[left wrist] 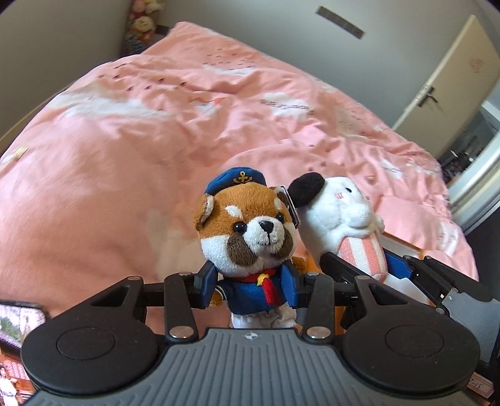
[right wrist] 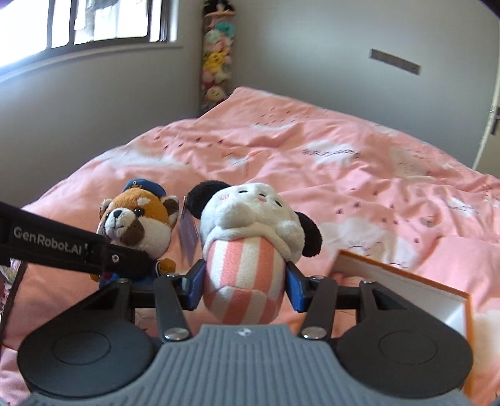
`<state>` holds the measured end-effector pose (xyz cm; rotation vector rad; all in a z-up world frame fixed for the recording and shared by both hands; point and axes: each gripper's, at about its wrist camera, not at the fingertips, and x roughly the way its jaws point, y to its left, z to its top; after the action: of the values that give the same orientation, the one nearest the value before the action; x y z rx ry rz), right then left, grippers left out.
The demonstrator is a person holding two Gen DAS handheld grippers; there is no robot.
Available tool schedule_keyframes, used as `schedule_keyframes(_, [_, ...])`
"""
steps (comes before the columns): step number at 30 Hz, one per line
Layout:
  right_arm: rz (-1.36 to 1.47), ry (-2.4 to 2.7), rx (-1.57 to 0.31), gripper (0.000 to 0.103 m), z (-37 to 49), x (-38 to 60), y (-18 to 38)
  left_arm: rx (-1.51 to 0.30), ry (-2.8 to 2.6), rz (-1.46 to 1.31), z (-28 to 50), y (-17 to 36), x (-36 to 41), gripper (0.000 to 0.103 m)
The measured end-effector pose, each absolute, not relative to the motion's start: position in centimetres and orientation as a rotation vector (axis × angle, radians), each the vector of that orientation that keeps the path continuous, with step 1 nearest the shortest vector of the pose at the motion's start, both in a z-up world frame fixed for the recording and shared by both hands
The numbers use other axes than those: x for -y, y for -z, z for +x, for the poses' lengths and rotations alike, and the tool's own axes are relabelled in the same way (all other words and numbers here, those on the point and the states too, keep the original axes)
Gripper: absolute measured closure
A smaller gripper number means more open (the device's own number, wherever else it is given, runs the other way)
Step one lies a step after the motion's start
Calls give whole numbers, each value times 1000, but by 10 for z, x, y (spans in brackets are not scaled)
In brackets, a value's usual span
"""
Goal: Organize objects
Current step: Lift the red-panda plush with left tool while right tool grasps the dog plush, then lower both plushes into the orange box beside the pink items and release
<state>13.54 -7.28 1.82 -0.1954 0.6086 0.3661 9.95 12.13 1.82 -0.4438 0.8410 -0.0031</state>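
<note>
Pink bedding (left wrist: 125, 131) lies below both toys. Your left gripper (left wrist: 253, 285) clamps the sailor bear (left wrist: 250, 225); your right gripper (right wrist: 243, 282) squeezes the striped panda (right wrist: 247, 237). Both are light and squashy, so grip mid-body.

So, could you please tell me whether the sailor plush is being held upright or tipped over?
Upright: the sailor plush has its capped head above the left tongs, which clamp its blue-jacketed body.

A pink duvet (right wrist: 312, 175) covers the bed. A window (right wrist: 84, 25) lights the grey wall; a door (left wrist: 443, 78) stands at the far right.
</note>
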Motion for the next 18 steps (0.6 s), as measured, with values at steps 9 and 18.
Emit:
schedule_keyframes(9, [-102, -118, -578, 49, 116, 174, -34, -851, 316, -412, 140, -37, -46, 55])
schedule_keyframes(18, [6, 11, -676, 49, 126, 238, 0, -1012, 512, -428, 206, 6, 24, 55])
